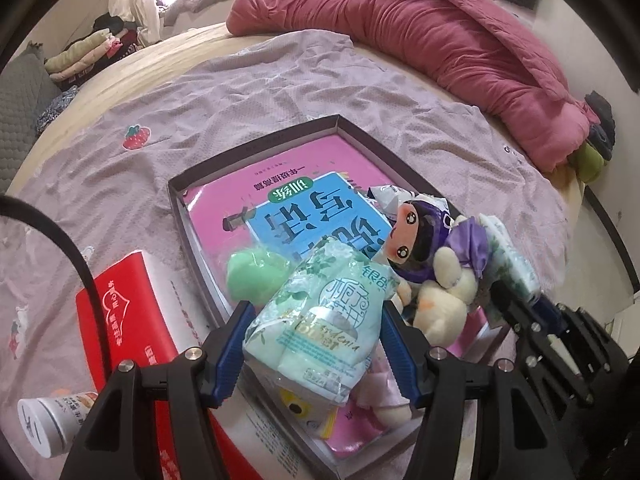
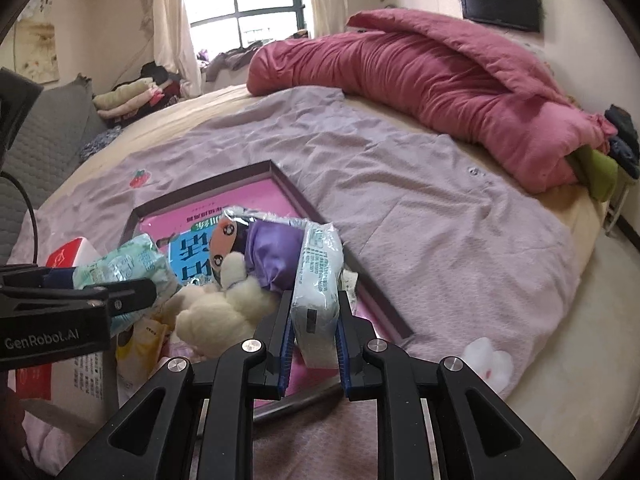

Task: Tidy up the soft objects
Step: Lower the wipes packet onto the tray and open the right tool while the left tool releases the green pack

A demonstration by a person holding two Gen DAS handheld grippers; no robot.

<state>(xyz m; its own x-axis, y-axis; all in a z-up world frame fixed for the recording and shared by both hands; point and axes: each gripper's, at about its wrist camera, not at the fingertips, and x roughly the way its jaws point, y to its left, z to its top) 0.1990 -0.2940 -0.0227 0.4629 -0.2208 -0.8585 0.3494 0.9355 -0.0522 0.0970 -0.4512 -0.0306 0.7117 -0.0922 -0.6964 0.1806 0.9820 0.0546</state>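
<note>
Left tongs [image 1: 314, 334] clamped on a mint-green tissue pack [image 1: 320, 312], held over the near end of a dark shallow box [image 1: 256, 146] on the bed. Pack blocks most of what's under it: only a yellow packet corner [image 1: 298, 402] & sth pale pink show below, can't tell what. Right tongs [image 2: 314, 320] clamped on a white tissue pack [image 2: 318, 276], upright, narrow side to the cam; its print too small to read.

Btwn the two packs: plush doll [image 1: 436, 276], purple hair/dress, cream body, leaning on the box contents; its lower half hidden behind the left tongs' finger. Green soft ball [image 1: 254, 270] partly tucked behind the mint pack. Pink & blue book [image 1: 296, 204] lines the box bottom, half covered.

Red & white carton [image 1: 132, 320] just left of the box, cut off at frame bottom. White tube [image 1: 48, 424] near it, partly hidden by the tongs' frame. Black cable [image 1: 72, 256] crosses left edge. Lilac sheet [image 2: 420, 216] under it all; rolled pink duvet [image 2: 440, 84] far side of the bed.
</note>
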